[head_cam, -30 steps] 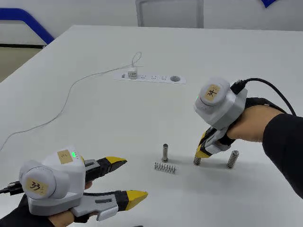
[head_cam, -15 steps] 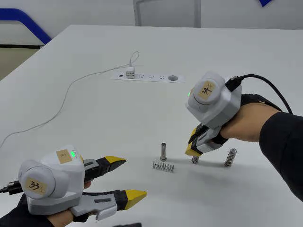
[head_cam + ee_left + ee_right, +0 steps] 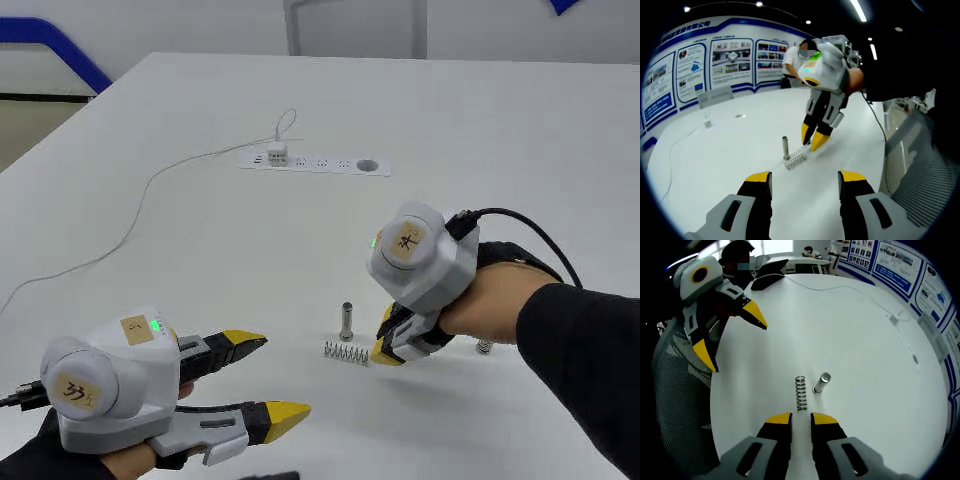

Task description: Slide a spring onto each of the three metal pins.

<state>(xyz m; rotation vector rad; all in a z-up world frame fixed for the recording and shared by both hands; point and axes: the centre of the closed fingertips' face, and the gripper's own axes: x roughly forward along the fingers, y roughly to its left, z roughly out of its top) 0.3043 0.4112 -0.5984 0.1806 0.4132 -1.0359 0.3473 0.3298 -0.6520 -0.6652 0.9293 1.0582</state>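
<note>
White table (image 3: 200, 250) carries one loose spring (image 3: 347, 352), lying flat in the lower middle of the head view, just beside a bare, upright metal pin (image 3: 346, 320). The right tool (image 3: 383, 345) points down close to the spring's right end, its jaws only slightly apart and gripping nothing. The left tool (image 3: 283, 375), at lower left, is well apart from them, its jaws wide and empty.
</note>
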